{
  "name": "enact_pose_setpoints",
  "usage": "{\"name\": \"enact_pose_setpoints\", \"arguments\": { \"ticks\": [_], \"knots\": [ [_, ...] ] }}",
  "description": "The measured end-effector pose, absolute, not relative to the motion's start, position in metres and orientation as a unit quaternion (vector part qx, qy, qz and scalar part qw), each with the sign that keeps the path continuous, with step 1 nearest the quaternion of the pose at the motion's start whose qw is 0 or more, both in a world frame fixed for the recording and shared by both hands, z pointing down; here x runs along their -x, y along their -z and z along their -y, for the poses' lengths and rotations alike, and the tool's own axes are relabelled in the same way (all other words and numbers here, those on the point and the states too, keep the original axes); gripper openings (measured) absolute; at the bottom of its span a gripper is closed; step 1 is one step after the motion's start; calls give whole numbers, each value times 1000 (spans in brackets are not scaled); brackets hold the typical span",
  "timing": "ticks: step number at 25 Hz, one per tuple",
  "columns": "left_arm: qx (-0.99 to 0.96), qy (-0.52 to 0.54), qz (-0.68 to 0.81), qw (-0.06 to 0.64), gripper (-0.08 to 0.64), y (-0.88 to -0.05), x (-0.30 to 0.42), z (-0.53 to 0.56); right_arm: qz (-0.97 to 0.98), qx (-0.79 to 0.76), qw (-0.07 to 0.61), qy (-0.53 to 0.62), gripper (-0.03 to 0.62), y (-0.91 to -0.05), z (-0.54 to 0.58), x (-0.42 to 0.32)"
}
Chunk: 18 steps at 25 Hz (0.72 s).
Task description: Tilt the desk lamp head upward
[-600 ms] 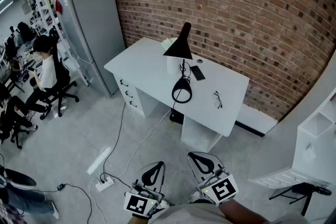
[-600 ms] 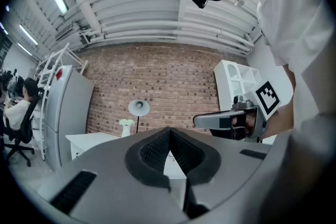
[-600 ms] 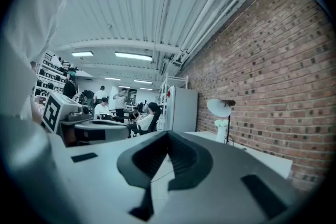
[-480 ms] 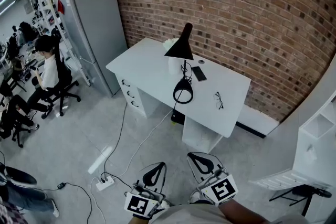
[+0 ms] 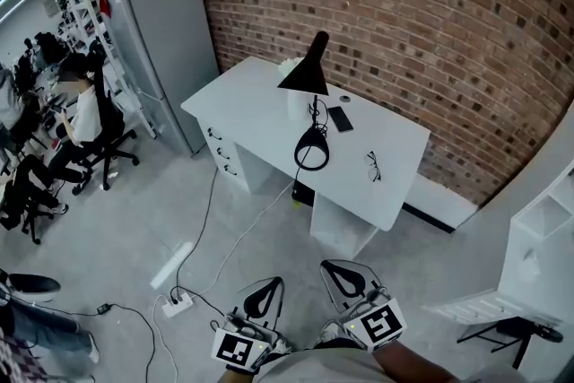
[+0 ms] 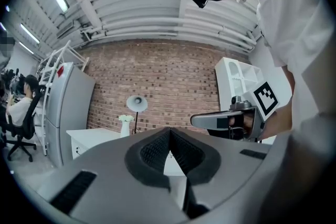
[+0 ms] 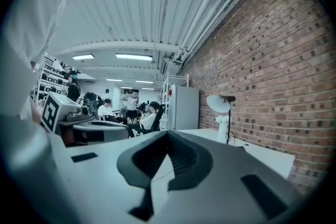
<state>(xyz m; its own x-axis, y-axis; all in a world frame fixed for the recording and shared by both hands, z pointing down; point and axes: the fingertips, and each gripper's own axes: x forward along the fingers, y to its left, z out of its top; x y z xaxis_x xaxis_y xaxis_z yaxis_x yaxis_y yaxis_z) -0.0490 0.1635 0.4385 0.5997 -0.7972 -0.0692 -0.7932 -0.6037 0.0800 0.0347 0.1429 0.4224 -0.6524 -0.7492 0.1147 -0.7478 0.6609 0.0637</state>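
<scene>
The black desk lamp (image 5: 305, 73) stands on the white desk (image 5: 260, 112), its cone head pointing down over its ring-shaped base (image 5: 311, 149). Both grippers are far from it, low at the near edge of the head view above the floor. My left gripper (image 5: 272, 284) is shut and holds nothing. My right gripper (image 5: 330, 266) is likewise shut and holds nothing. In the left gripper view the lamp (image 6: 136, 104) shows small and distant beyond the shut gripper (image 6: 169, 131). The right gripper view shows the lamp (image 7: 220, 104) off to the right of the shut gripper (image 7: 167, 134).
A white vase (image 5: 294, 103), a phone (image 5: 340, 118) and glasses (image 5: 371, 168) lie on the desk. A grey cabinet (image 5: 170, 40) stands left of it. A seated person (image 5: 81, 117) is at far left. A power strip (image 5: 177, 304) and cables cross the floor. White shelving (image 5: 538, 247) stands right.
The head view has shifted slightly, so the desk sits a touch higher in frame. Both grippers keep the same place and stay shut.
</scene>
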Motion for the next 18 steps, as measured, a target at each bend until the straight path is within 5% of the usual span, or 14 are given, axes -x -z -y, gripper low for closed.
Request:
{"name": "enact_pose_setpoints", "arguments": {
  "ticks": [18],
  "knots": [
    [-867, 41, 496, 15, 5, -442, -14, -123, 919, -392, 32, 12, 15, -426, -113, -115]
  ]
}}
